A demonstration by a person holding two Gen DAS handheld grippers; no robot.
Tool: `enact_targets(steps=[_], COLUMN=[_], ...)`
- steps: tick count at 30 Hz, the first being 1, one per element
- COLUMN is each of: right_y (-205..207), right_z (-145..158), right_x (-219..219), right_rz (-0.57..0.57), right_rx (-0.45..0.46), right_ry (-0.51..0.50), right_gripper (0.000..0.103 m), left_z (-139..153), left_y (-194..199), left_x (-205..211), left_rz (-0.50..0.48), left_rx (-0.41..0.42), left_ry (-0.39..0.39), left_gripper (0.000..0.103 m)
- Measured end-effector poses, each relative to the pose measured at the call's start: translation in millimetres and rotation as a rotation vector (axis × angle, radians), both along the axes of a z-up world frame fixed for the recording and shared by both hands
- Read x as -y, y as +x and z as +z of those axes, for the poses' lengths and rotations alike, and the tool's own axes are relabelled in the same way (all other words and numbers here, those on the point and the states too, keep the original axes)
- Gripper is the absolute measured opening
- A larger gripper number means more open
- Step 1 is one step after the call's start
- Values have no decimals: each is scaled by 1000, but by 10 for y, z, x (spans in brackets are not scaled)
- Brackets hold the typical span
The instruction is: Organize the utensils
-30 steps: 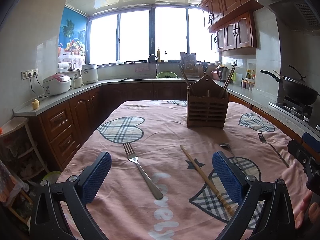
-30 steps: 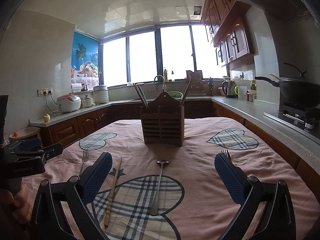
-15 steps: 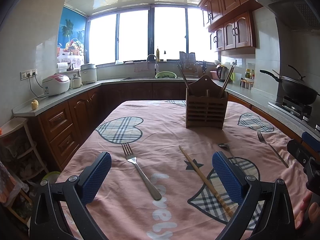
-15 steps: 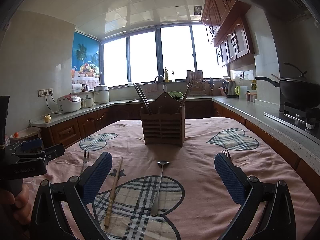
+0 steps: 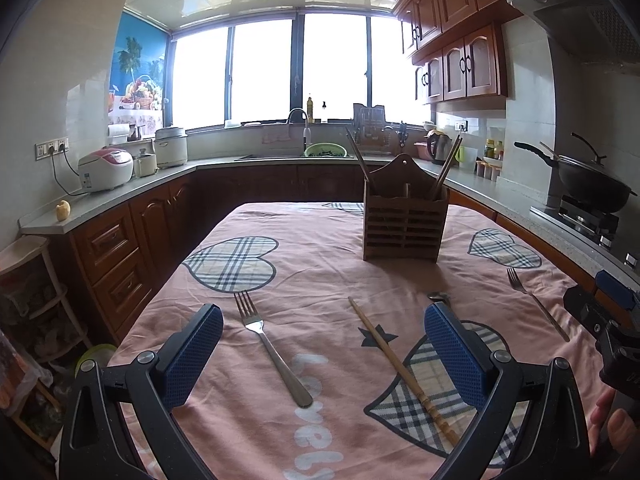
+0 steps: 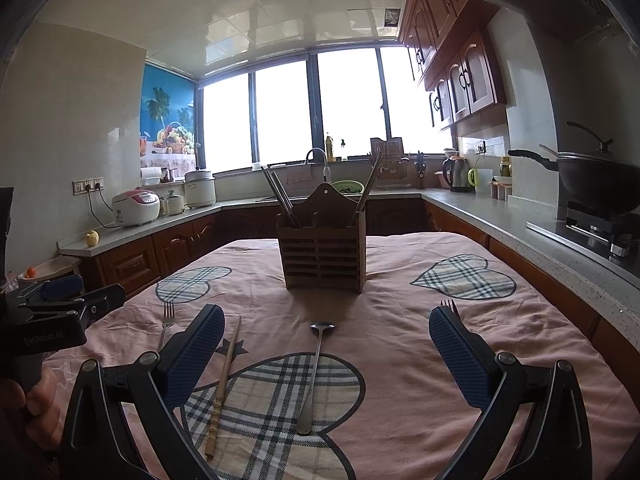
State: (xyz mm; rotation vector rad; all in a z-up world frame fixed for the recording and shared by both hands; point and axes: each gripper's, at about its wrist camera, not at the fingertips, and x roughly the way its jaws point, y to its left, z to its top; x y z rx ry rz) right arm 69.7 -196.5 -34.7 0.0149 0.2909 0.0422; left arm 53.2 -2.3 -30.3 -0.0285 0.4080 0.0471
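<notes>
Utensils are lying loose on the desk (image 5: 328, 276) in the left wrist view: a fork (image 5: 272, 354) and a chopstick (image 5: 400, 368) are resting between the fingers of the left claw (image 5: 323, 354), which is hovering wide apart and empty. A second fork (image 5: 536, 304) is lying to the right, and the holder (image 5: 404, 222) is standing farther back with chopsticks in it.

In the right wrist view, the right claw (image 6: 326, 354) is also gaping apart and empty, with a spoon (image 6: 314, 376) lying between its fingers and the chopstick (image 6: 224, 384) just beside the left finger.
</notes>
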Motion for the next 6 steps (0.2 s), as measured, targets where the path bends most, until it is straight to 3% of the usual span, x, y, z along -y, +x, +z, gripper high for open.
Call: enact_targets(steps=[6], right_y=[50], right_z=[-19], right_x=[50], right_rz=[1], right_rx=[-16], right_ry=[9], right_gripper=[103], left_z=[-4], left_y=[64], left_x=[44], left_rz=[-5], left_rx=[-16], left_ry=[-1], left_gripper=[102])
